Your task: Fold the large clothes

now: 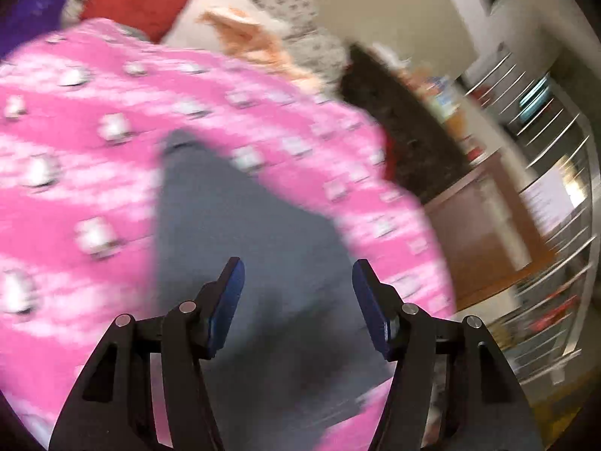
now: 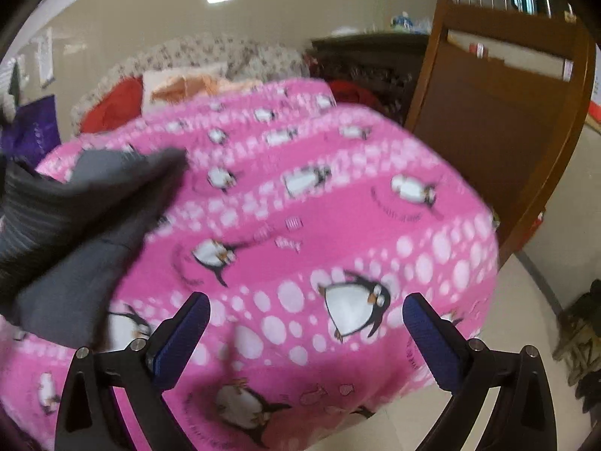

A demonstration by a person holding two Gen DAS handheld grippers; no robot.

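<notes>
Overhead, left wrist view: left gripper (image 1: 298,293) stands part open, holding nothing, above a grey garment (image 1: 240,233) lying on the pink penguin blanket (image 1: 75,143); heavy blur. Right wrist view: right gripper (image 2: 306,332) gapes wide, empty; grey garment (image 2: 75,225) covers the blanket's (image 2: 338,206) left edge. Wooden door (image 2: 499,124) behind.

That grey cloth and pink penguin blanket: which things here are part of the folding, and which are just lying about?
Part of the job:
- grey garment
- pink penguin blanket under it
- left tongs, right tongs, both open

Lying about:
- red cloth
- wooden chair
- purple bag
</notes>
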